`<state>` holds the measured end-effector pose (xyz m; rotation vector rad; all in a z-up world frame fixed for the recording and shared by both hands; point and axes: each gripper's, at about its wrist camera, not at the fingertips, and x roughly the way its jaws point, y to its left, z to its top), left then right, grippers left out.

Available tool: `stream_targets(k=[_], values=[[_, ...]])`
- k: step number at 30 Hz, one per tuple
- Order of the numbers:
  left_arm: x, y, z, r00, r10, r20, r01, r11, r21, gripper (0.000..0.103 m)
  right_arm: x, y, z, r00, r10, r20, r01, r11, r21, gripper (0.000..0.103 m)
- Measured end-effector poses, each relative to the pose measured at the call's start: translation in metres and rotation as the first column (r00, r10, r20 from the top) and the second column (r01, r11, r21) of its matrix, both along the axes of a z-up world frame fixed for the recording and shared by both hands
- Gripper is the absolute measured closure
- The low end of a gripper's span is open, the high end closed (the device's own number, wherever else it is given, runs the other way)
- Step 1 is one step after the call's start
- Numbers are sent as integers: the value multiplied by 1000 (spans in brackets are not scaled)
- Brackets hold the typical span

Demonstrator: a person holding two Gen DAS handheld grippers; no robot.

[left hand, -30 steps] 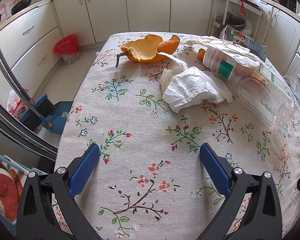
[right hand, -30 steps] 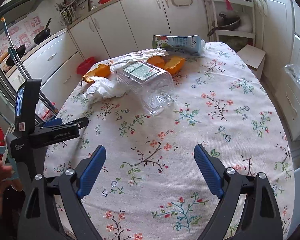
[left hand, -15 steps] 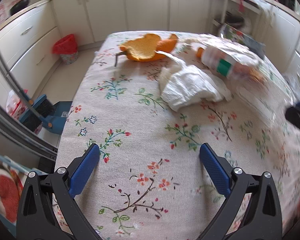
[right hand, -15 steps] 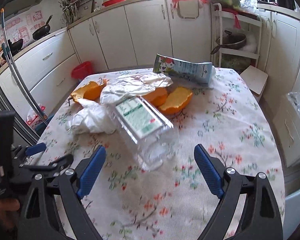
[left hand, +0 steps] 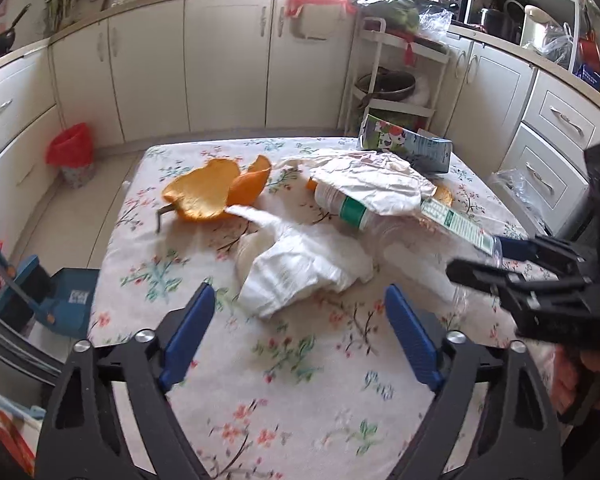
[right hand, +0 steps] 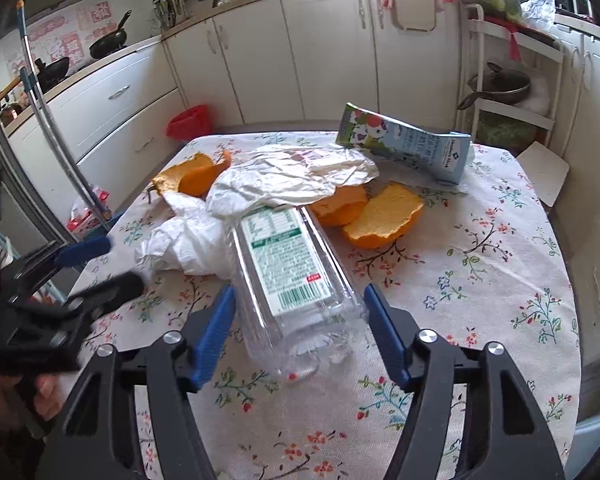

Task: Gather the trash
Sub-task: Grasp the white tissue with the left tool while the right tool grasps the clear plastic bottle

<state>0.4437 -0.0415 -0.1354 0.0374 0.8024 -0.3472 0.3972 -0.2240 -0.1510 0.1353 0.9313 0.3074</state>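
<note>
A: On the flowered tablecloth [right hand: 500,264], far left, what's there?

B: The left gripper [left hand: 296,332], above bare cloth with nothing between its blue pads. Its jaws are closing but there is a wide gap. The crumpled white tissue [left hand: 300,268] lies just beyond its tips, untouched.

A: And past the tissue?

B: A big piece of orange peel [left hand: 204,196] at the far left of the pile (its stem end points toward the table's edge). A red-lined bin [left hand: 70,152] stands on the floor further left, by the cabinets.

A: Moving toward the middle?

B: The clear plastic bottle [right hand: 292,280] lies on its side, label up, its base toward the right gripper [right hand: 300,328]. The base sits between the 2 pads; the jaws are closing around it. The left pad looks just at the bottle's wall, the right pad just beside it; I can't tell whether either presses yet.

A: Over the bottle's far end?

B: A crinkled sheet of white paper [right hand: 292,176] drapes across it.

A: To the right?

B: 2 more peel halves [right hand: 380,216] touching each other, and behind them a flattened milk carton [right hand: 412,144] at the table's far edge.
</note>
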Motion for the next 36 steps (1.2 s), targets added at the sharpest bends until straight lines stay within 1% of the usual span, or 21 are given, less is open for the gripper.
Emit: stream_targets(k=[1, 2, 4, 5, 7, 10, 14, 16, 18, 19, 20, 21, 22, 25, 28, 31, 32, 33, 34, 35, 36], values=[[5, -3, -1, 1000, -6, -4, 6, 1000, 2, 43, -3, -1, 2, 1000, 9, -5, -9, 1000, 5, 42], [10, -6, -4, 1000, -8, -20, 8, 1000, 3, 51, -6, -2, 3, 1000, 15, -10, -15, 1000, 12, 43], [12, -4, -7, 999, -16, -49, 13, 999, -49, 86, -11, -6, 6, 1000, 23, -18, -22, 999, 26, 45], [16, -3, -9, 998, -10, -58, 6, 998, -64, 90, -15, -9, 8, 999, 24, -22, -23, 999, 33, 45], [10, 2, -8, 998, -6, -57, 0, 996, -93, 98, -22, -15, 11, 999, 27, -35, -26, 998, 51, 45], [-10, 9, -3, 998, -19, -57, 13, 993, -115, 100, -37, -20, 15, 997, 39, -59, -36, 998, 60, 45], [-47, 26, 6, 998, -34, -53, 27, 991, -128, 100, -65, -22, 19, 993, 73, -95, -69, 997, 46, 45], [-64, 34, 12, 997, -46, -55, 38, 990, -137, 100, -80, -23, 19, 987, 95, -128, -91, 995, 42, 45], [-81, 41, 15, 996, -63, -63, 55, 991, -121, 99, -92, -24, 19, 985, 103, -140, -99, 994, 37, 44], [-86, 42, 16, 996, -61, -59, 55, 993, -104, 94, -97, -23, 19, 986, 101, -136, -98, 995, 24, 43], [-91, 42, 14, 996, -65, -62, 60, 995, -80, 89, -99, -23, 20, 986, 99, -132, -98, 995, 15, 34], [-93, 41, 12, 995, -68, -68, 64, 996, -65, 71, -99, -21, 20, 988, 94, -123, -94, 996, 5, 28], [-94, 41, 11, 997, -56, -62, 53, 998, -46, 54, -98, -19, 21, 989, 91, -113, -92, 996, -2, 28], [-92, 37, 6, 998, -39, -55, 38, 999, -25, 40, -93, -13, 19, 992, 83, -100, -87, 996, -30, 27], [-89, 27, -3, 999, -30, -42, 31, 999, 30, 30, -87, -7, 16, 992, 81, -91, -87, 994, -60, 27], [-85, 15, -10, 998, -48, -41, 51, 996, 67, 30, -85, -5, 11, 992, 81, -95, -89, 992, -85, 27], [-83, 11, -13, 997, -69, -44, 71, 996, 54, 30, -84, -5, 10, 992, 80, -97, -89, 992, -91, 30], [-82, 9, -14, 996, -79, -49, 81, 996, 41, 38, -84, -5, 9, 991, 83, -101, -92, 992, -90, 39], [-81, 8, -16, 995, -85, -58, 86, 996, 25, 57, -83, -6, 8, 990, 86, -110, -95, 992, -81, 42], [-78, 8, -19, 993, -86, -86, 87, 996, 6, 68, -83, -6, 7, 990, 87, -113, -96, 992, -77, 45], [-77, 7, -22, 991, -83, -105, 83, 997, -8, 88, -83, -6, 7, 990, 89, -114, -98, 992, -75, 48]])
